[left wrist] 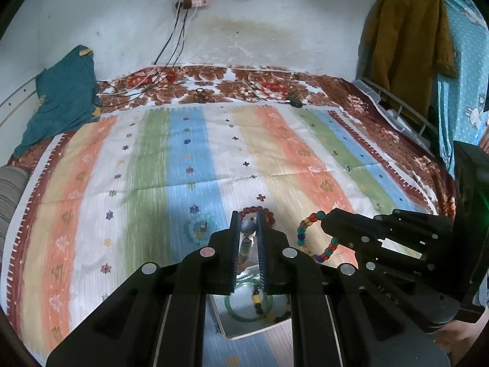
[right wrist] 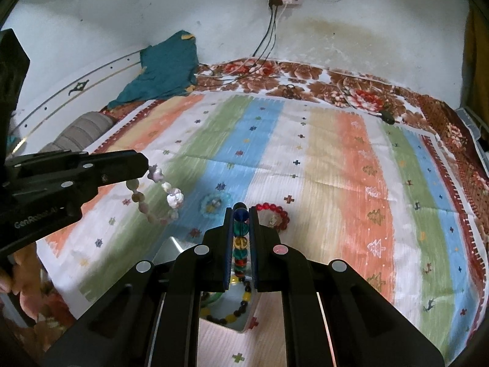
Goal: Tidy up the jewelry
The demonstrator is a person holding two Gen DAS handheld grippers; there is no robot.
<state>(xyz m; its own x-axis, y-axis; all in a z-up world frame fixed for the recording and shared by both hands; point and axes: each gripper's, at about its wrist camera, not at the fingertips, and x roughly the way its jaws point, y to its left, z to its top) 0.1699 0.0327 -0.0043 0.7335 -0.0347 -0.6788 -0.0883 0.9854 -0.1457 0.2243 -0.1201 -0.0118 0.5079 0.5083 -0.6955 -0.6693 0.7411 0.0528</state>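
Note:
My left gripper [left wrist: 247,215] is shut on a pale bead bracelet [left wrist: 247,229], which hangs from its tip [right wrist: 146,165] as a loop [right wrist: 166,197] in the right wrist view. My right gripper [right wrist: 240,209] is shut on a multicoloured bead bracelet [right wrist: 240,232]; from the left wrist view it sits at the right [left wrist: 325,221] with the bracelet [left wrist: 305,229] dangling. Both hang above a shiny tray [left wrist: 226,330] that holds a green bangle [left wrist: 235,310] and a yellow-and-black bead bracelet [right wrist: 235,313]. A red bead bracelet [right wrist: 276,214] and a light blue bracelet [right wrist: 214,202] lie on the bed.
A striped bedsheet [left wrist: 214,153] covers the bed, with a floral blanket [left wrist: 244,85] at the far end. Cables [left wrist: 171,61] drop from a wall socket onto it. A teal cloth [left wrist: 61,98] lies at the far left; clothes [left wrist: 406,30] hang at the right.

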